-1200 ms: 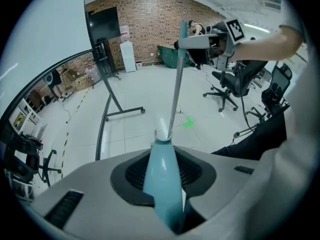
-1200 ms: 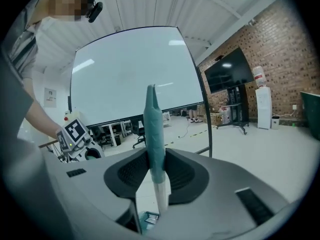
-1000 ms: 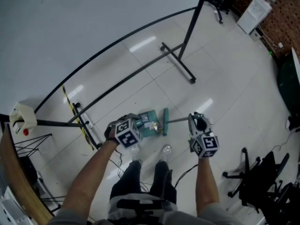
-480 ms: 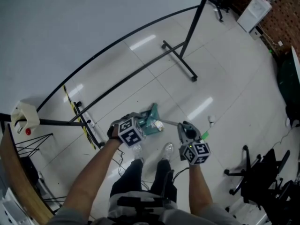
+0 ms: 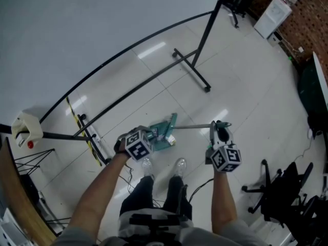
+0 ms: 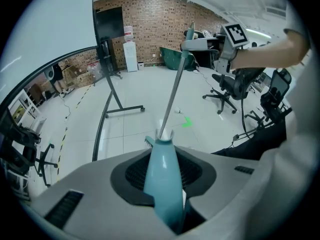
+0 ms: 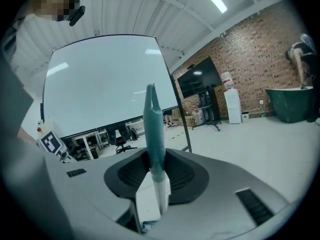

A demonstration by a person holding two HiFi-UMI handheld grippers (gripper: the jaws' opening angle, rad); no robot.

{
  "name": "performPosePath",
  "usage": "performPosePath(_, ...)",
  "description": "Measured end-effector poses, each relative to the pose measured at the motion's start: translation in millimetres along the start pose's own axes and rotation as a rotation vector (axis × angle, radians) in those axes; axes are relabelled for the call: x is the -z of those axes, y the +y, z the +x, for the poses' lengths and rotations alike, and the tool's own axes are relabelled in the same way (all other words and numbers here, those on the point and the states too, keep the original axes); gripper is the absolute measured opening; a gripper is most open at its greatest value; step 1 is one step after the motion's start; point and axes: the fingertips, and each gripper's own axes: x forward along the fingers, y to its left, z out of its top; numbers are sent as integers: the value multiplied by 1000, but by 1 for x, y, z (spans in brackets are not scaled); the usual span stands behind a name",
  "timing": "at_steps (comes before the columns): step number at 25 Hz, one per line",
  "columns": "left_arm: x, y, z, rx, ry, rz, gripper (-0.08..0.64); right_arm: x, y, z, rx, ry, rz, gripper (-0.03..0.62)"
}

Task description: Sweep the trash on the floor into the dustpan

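Head view: teal dustpan on the white floor by the person's shoes, pale trash in it. Left gripper at the dustpan. Right gripper at the end of the broom, whose head meets the dustpan.
Left gripper view: jaws clamped on the dustpan handle.
Right gripper view: jaws, just drawn slightly closer, clamped on the broom grip.

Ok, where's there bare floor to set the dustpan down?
The widest bare tiles lie to the right of the stand's right foot, reaching as far as the chairs. It is crowded around the dustpan, the shoes and the stand's left foot.
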Motion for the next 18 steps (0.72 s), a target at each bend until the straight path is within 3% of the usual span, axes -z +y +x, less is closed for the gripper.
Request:
performPosePath(6,-5,-1,0,-2,-2,6,109,18,-20,2,103,97,-25,101)
performPosePath(10,-2,-1,0,3,-1,3,110,41,-14,-11,118,188,-43,100)
performPosePath(18,-4,-1,2,7,5,0,109,76,-1,-33,92,333,139,101)
